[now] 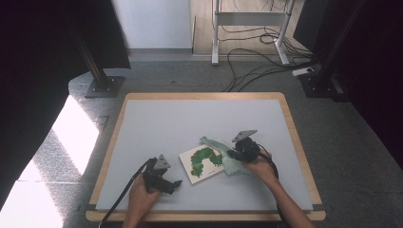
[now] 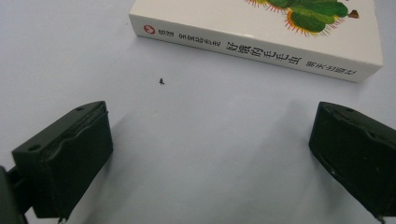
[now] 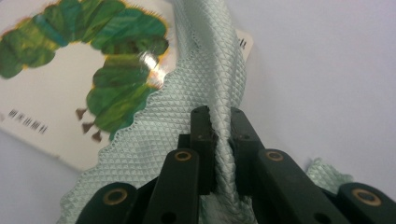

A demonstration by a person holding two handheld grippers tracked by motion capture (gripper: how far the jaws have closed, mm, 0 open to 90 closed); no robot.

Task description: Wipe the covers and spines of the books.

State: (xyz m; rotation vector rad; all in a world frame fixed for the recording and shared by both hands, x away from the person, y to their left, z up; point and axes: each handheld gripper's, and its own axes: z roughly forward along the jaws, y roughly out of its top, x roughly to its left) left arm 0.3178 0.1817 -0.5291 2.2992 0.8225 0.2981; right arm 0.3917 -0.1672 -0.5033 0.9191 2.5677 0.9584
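A white book [image 1: 200, 162] with a green caterpillar on its cover lies on the grey table mat [image 1: 190, 123]. Its spine with printed characters [image 2: 252, 49] faces my left gripper [image 2: 210, 149], whose jaws stand wide open on the mat just short of it, nothing between them. In the high view the left gripper [image 1: 174, 184] rests left of the book. A pale green textured cloth [image 3: 196, 102] lies over the book's right edge [image 3: 60, 121]. My right gripper [image 3: 219, 126] is shut on a fold of that cloth [image 1: 223, 154], at the book's right side [image 1: 236, 154].
The mat sits on a wooden table [image 1: 292, 128]. Beyond the far edge are cables [image 1: 256, 61] on the floor, a white frame [image 1: 249, 28] and black stand bases [image 1: 102, 85]. Wide bare mat lies behind and to the left of the book.
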